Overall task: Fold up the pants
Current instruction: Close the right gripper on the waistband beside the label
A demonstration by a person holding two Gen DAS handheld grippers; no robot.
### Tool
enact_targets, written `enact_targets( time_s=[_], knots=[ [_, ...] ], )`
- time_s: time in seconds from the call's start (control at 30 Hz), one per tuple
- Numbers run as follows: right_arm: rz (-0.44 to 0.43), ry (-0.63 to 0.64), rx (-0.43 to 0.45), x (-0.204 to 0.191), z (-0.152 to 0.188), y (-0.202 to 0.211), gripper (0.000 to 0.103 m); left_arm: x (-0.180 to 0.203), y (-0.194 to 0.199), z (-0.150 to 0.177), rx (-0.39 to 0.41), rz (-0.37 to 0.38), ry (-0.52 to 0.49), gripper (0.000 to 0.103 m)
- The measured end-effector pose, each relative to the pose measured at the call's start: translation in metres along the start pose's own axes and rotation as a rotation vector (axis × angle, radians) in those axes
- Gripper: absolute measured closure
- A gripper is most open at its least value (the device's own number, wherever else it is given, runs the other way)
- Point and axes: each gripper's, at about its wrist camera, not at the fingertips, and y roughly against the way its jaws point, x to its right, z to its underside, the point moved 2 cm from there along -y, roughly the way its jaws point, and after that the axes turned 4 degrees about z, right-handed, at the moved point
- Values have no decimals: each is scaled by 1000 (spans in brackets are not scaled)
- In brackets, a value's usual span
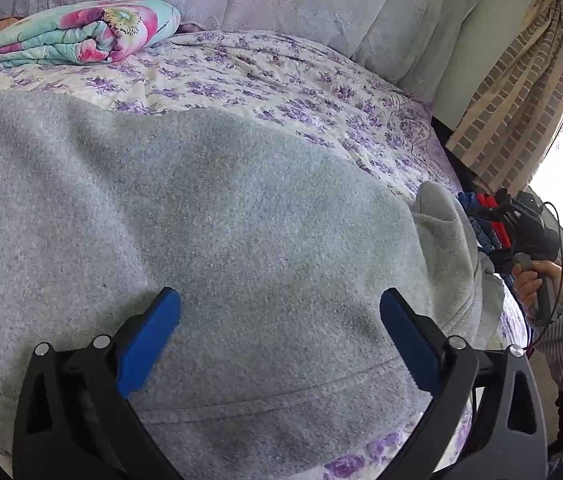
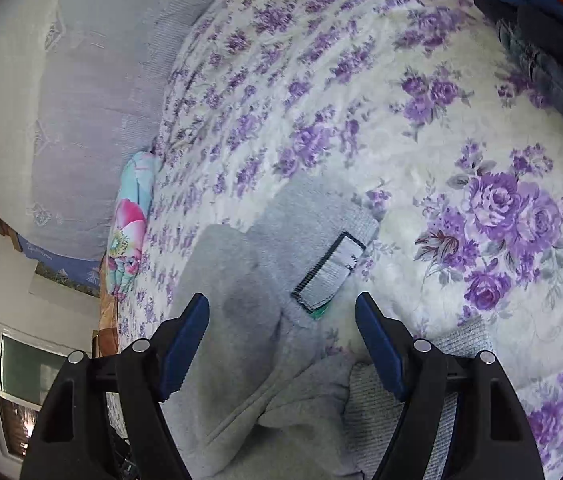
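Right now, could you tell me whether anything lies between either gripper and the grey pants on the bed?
Nothing visible does. The grey pants lie directly beyond the open left gripper, and the right gripper, jaws open, has only pants fabric ahead.

Pants (image 1: 201,208): grey fleecy knit cloth, matt, nubbly/pilled surface, w/ stitched hem seams; ribbed knit band (image 2: 385,412) at one end and a woven label (image 2: 331,270), slight sheen. Bedsheet (image 1: 301,92): thin smooth cloth, purple floral print, creased. Folded quilt (image 1: 81,32): soft printed cloth, puffy. Curtain (image 1: 521,92): woven check cloth, matt. Left gripper (image 1: 280,320) & right gripper (image 2: 282,328): matt black plastic frames, blue rubbery-looking pads, shiny metal pins.
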Motion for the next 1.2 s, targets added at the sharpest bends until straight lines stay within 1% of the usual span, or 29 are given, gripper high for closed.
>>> enact_targets(
  time_s=[0.13, 0.17, 0.2, 0.23, 0.27, 0.3, 0.33, 0.43, 0.5, 0.57, 0.67, 0.77, 0.87, 0.93, 1.0, 1.03, 1.07, 1.1, 1.13, 1.17, 1.2],
  knots=[
    [42, 48, 35, -8, 0, -11, 27, 0, 0, 0, 1, -5, -6, 5],
    [57, 86, 52, -14, 2, -14, 31, 0, 0, 0, 1, -5, -7, 5],
    [72, 122, 61, -18, 5, -18, 36, 0, 0, 0, 1, -5, -7, 5],
    [85, 136, 76, -20, 4, -20, 47, 0, 0, 0, 1, -5, -7, 5],
    [75, 144, 90, -22, 5, -20, 61, 0, 0, 0, 1, -5, -8, 5],
    [32, 151, 88, -27, 5, -19, 73, 1, 0, 1, 2, -6, -8, 5],
    [0, 150, 101, -29, 3, -12, 79, 1, 0, 1, 2, -6, -8, 5],
    [-66, 184, 160, -44, -2, 17, 79, 1, 0, 1, 2, -5, -7, 5],
    [-76, 204, 173, -51, 0, 31, 81, 2, 1, 2, 4, -5, -8, 5],
    [-85, 215, 187, -54, 5, 45, 86, 2, 1, 2, 6, -3, -6, 5],
    [-137, 224, 229, -60, 17, 76, 88, 2, 2, 2, 9, 4, -3, 5],
    [-152, 213, 264, -52, 37, 111, 88, 1, 4, 2, 16, 17, 6, 5],
    [-123, 173, 264, -25, 56, 131, 89, -2, 7, 2, 25, 41, 23, 5],
    [-88, 101, 234, 5, 64, 126, 89, -3, 7, 1, 28, 51, 32, 5],
    [-59, 11, 187, 39, 68, 110, 89, -3, 7, 1, 27, 50, 30, 5],
    [-44, -21, 184, 51, 71, 106, 88, -3, 7, 2, 25, 47, 27, 5],
    [-49, -46, 185, 60, 73, 103, 87, -3, 7, 2, 22, 45, 24, 5],
    [-53, -68, 181, 65, 75, 104, 83, -2, 7, 2, 20, 43, 21, 5],
    [-64, -80, 172, 67, 79, 106, 76, -2, 7, 2, 19, 42, 20, 5],
    [-85, -76, 168, 66, 83, 109, 58, -2, 7, 2, 18, 42, 19, 5],
    [-97, -62, 173, 63, 88, 114, 49, -2, 7, 2, 20, 42, 20, 5]
  ],
)
